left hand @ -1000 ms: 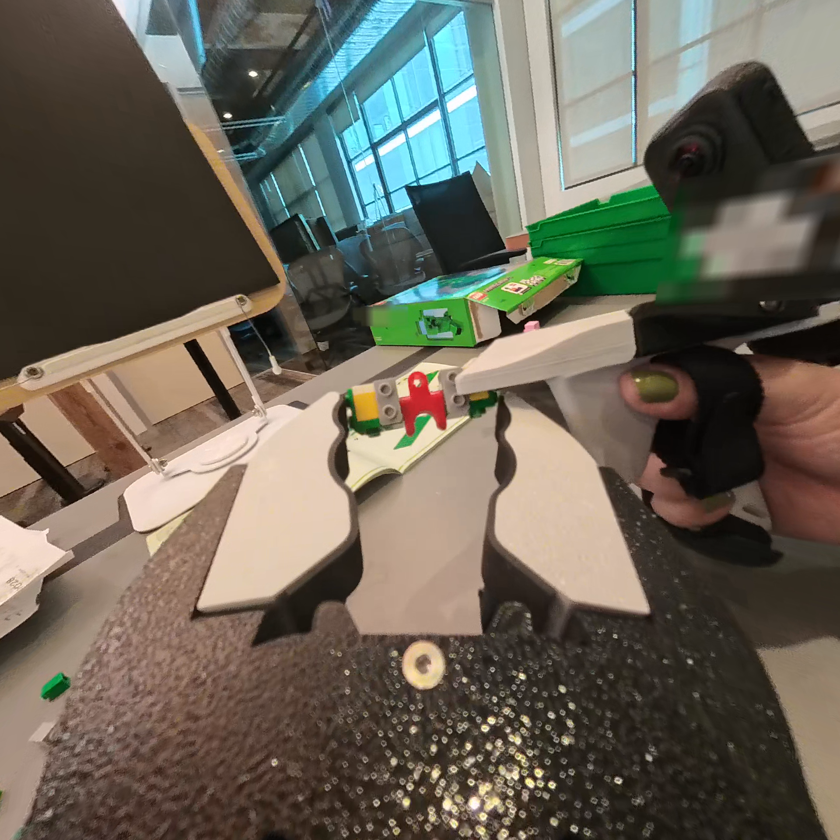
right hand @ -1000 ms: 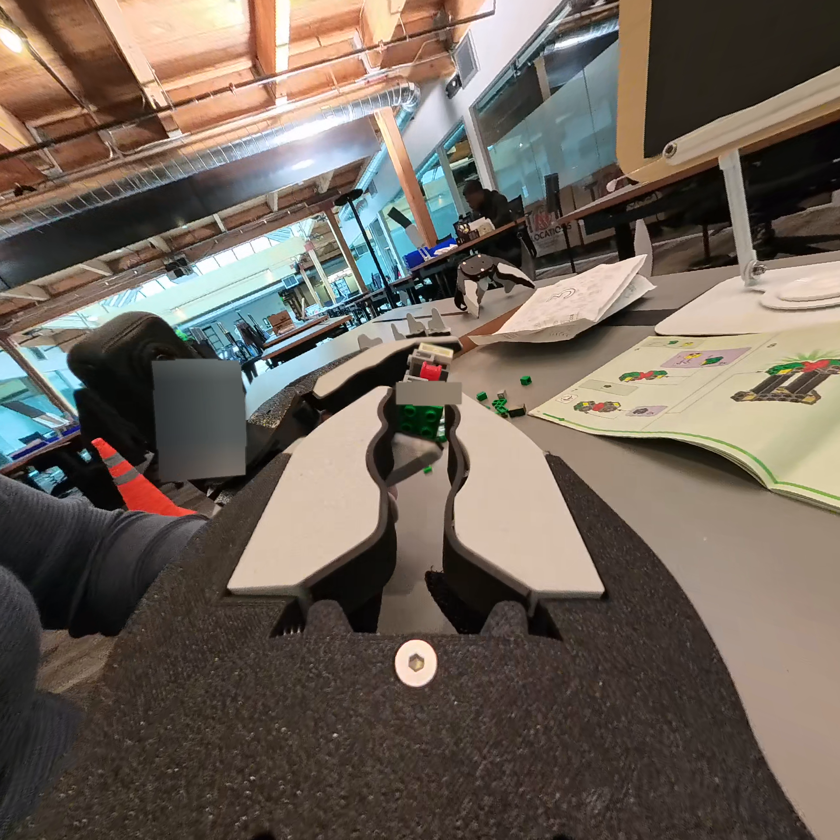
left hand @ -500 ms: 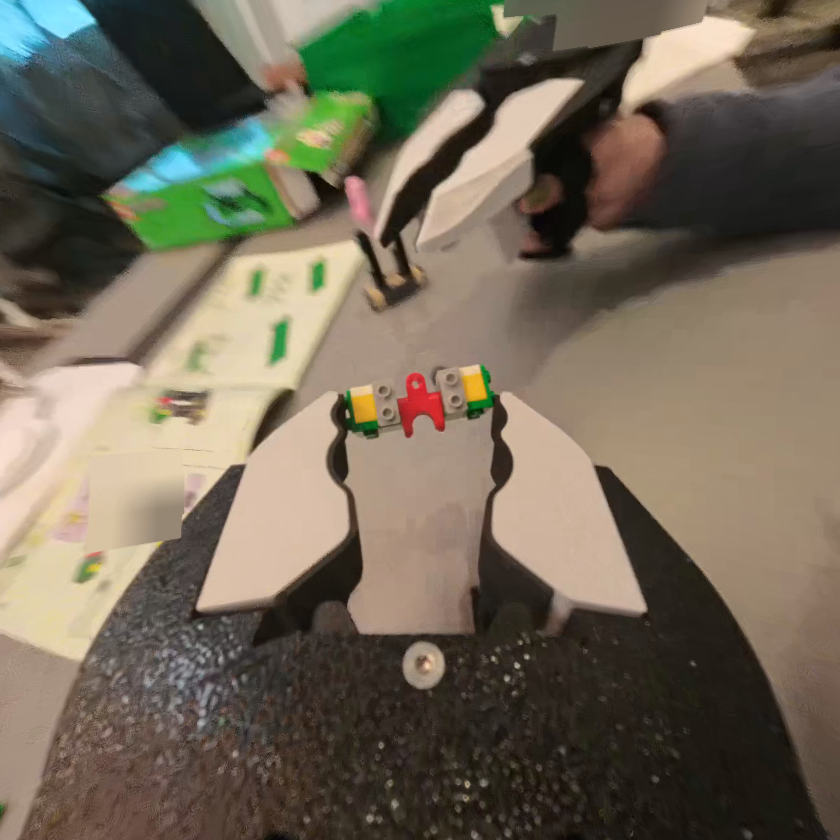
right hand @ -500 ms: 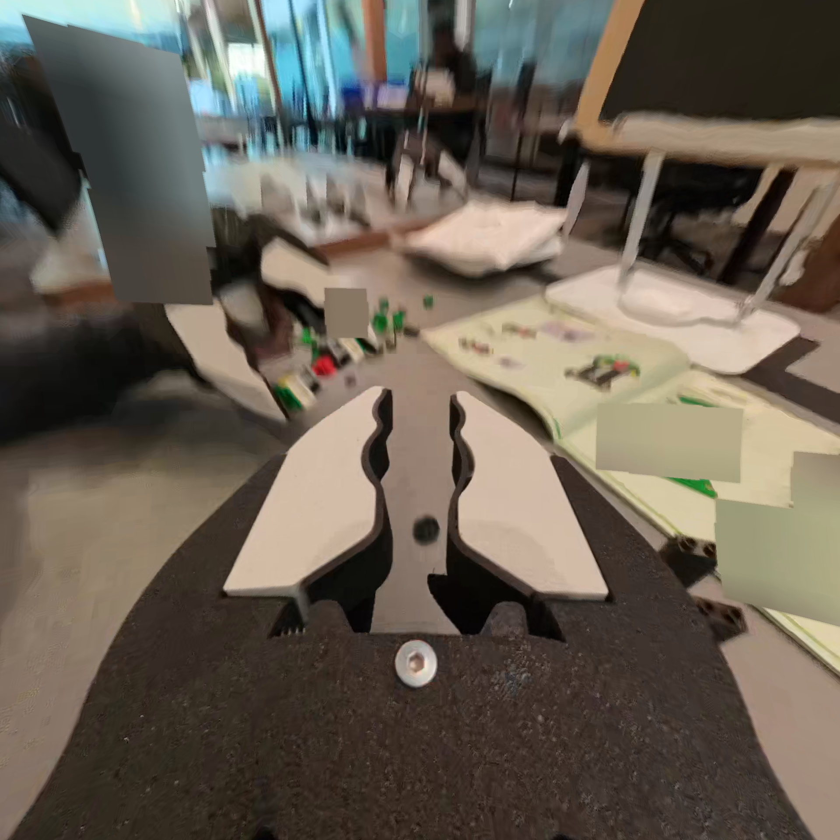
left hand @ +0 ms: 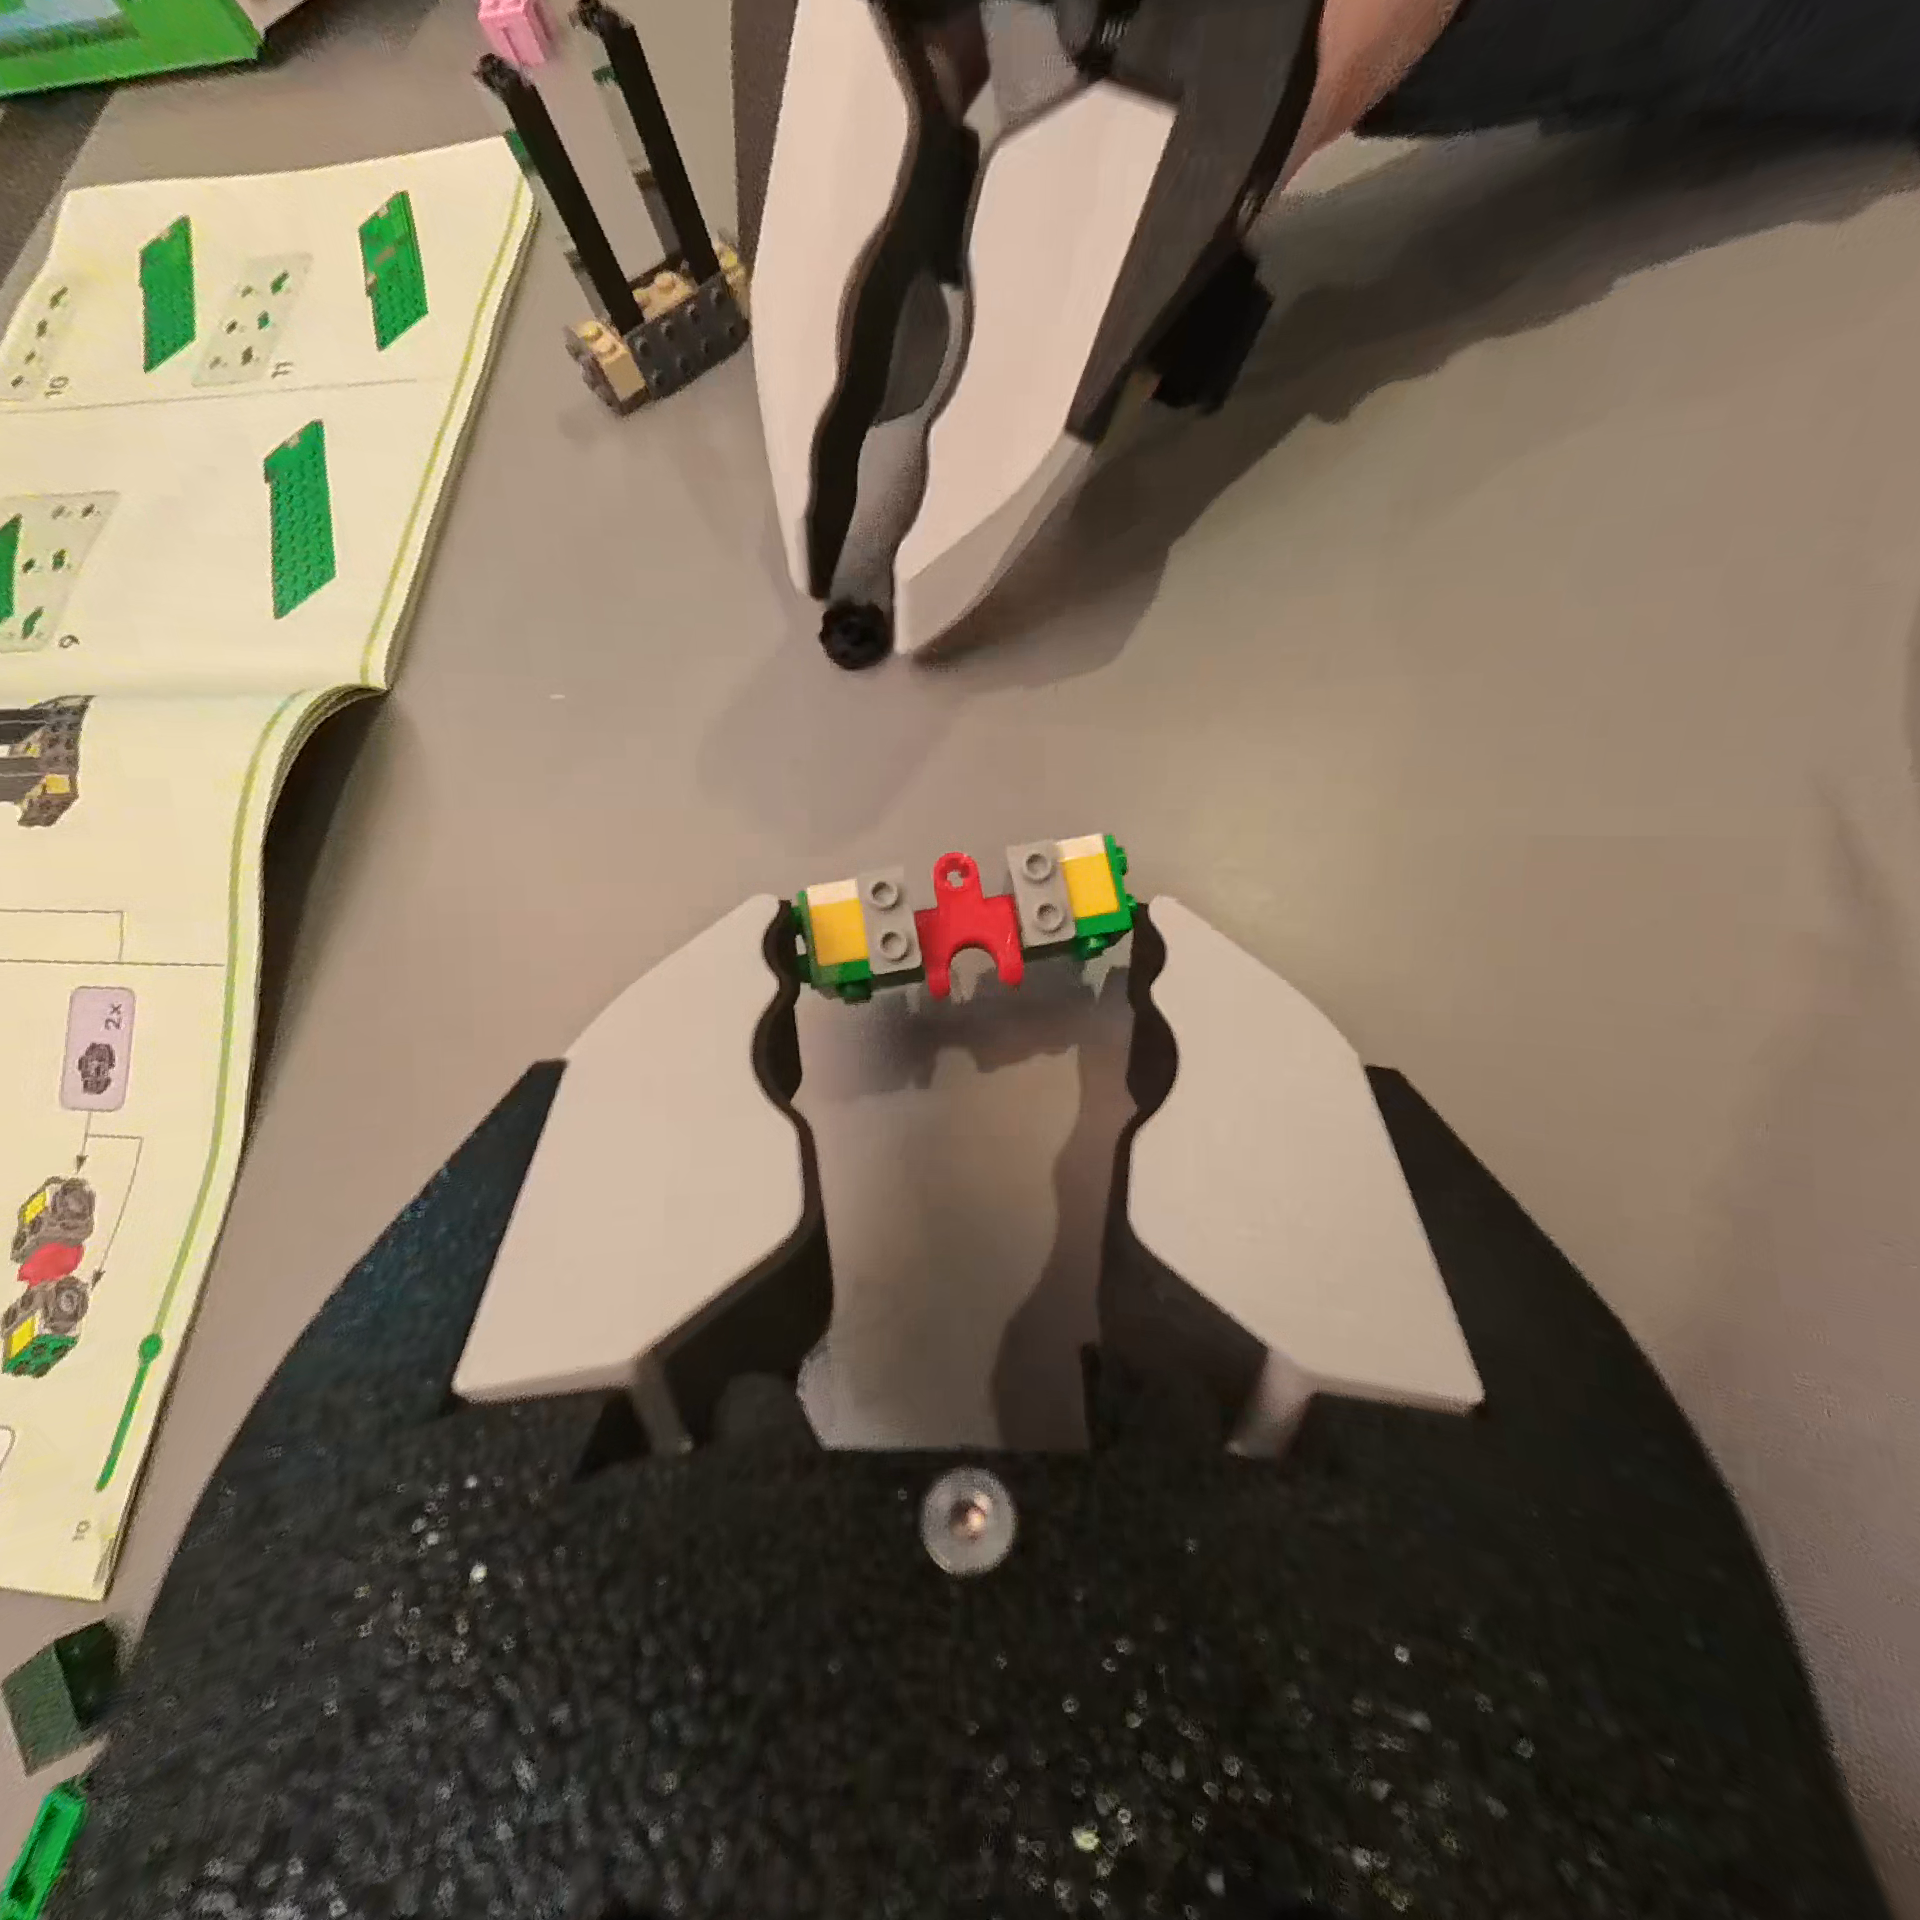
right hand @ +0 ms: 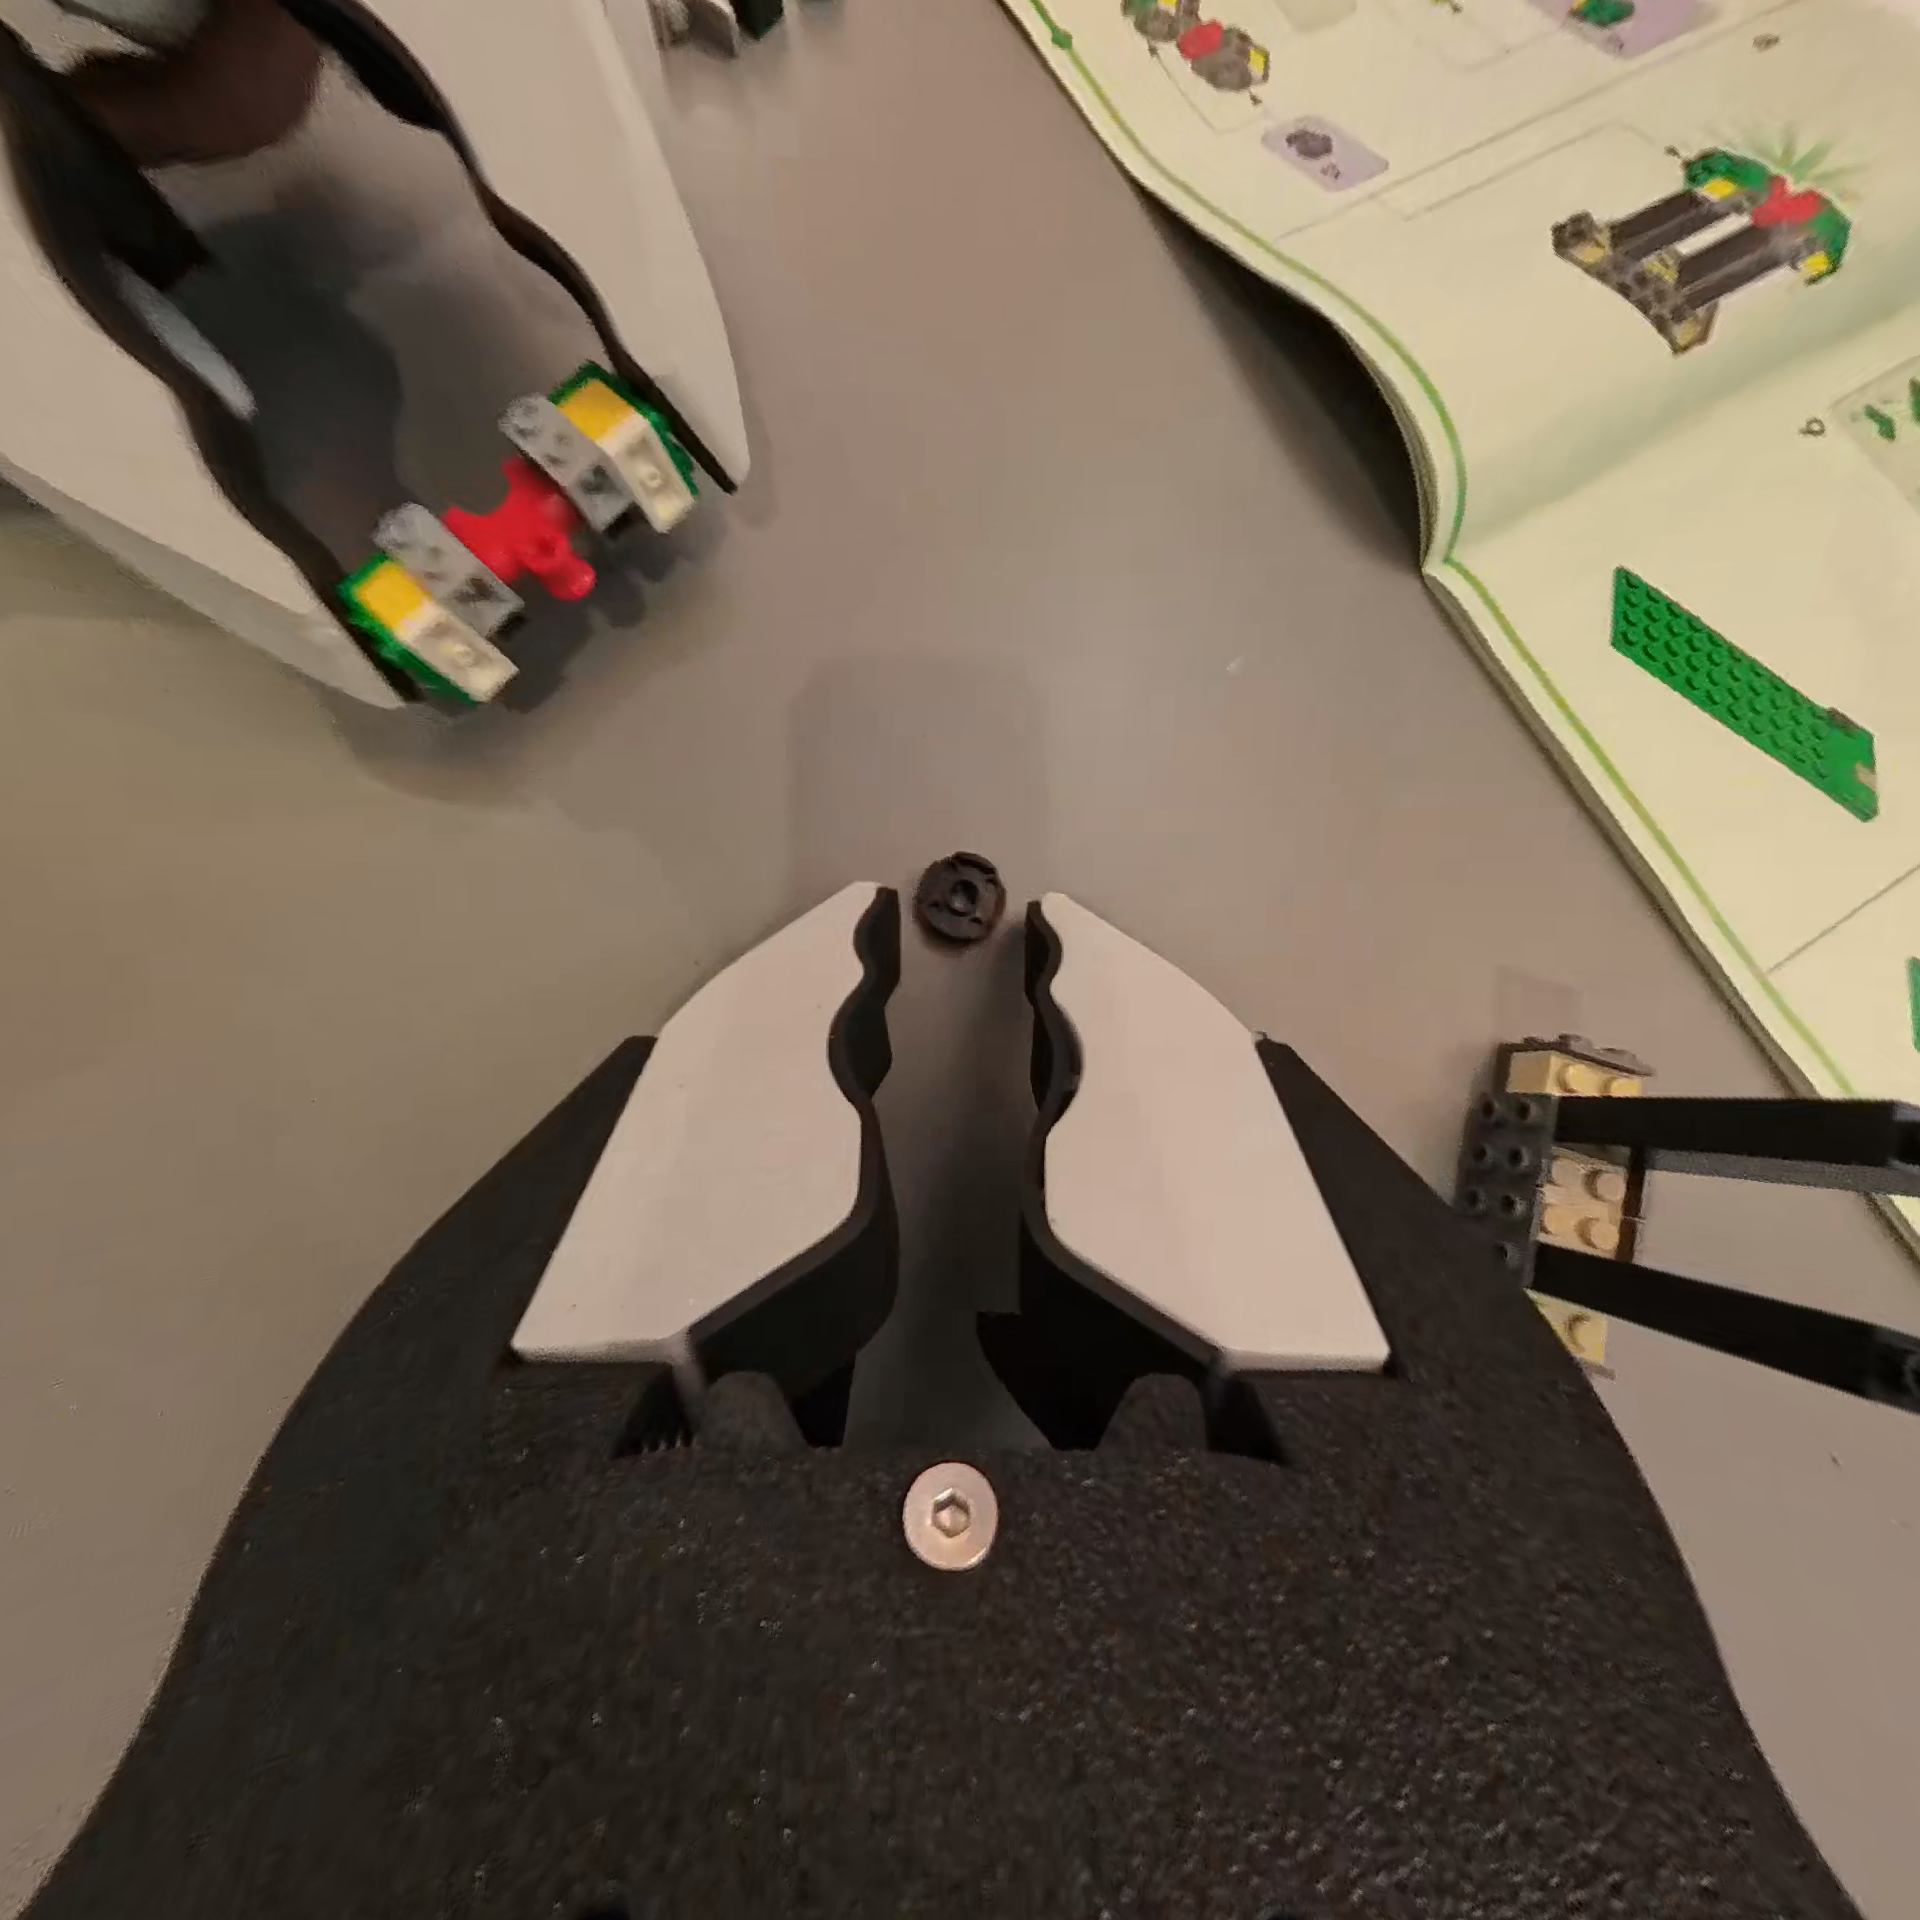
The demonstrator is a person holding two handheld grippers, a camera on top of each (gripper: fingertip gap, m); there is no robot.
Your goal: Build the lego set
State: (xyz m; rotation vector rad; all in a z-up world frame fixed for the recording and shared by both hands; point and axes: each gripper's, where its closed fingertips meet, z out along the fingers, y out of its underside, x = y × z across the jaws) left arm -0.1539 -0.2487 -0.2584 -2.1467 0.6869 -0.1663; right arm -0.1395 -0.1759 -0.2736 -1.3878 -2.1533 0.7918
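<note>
My left gripper [left hand: 961, 914] is shut on a small lego assembly [left hand: 940, 928] of green, yellow, grey and red parts, held crosswise by its ends just above the grey table. It also shows in the right wrist view [right hand: 520, 530], at the upper left. My right gripper [right hand: 958, 920] is open and low over the table, with a small black round piece [right hand: 958, 900] lying between its fingertips and a little room on each side. In the left wrist view that piece [left hand: 854, 634] sits at the right gripper's tips, ahead of the assembly.
A black-pillared lego frame on a dark and tan base [left hand: 655, 312] stands to the right of my right gripper [right hand: 1558, 1195]. An open instruction booklet [left hand: 208, 436] lies beyond [right hand: 1558, 468]. A green box [left hand: 94, 47], a pink brick [left hand: 509, 23] and loose green bricks [left hand: 62, 1683] lie around. My hands' fingertips stand some 8 cm from each other. Measured from the fingertips, the pink brick [left hand: 509, 23] is 25 cm or so from the right gripper and 35 cm from the left.
Both grippers tipped down from level to face the table. My right gripper let go of the assembly's end and moved over to the black round piece. My left gripper kept hold of the assembly.
</note>
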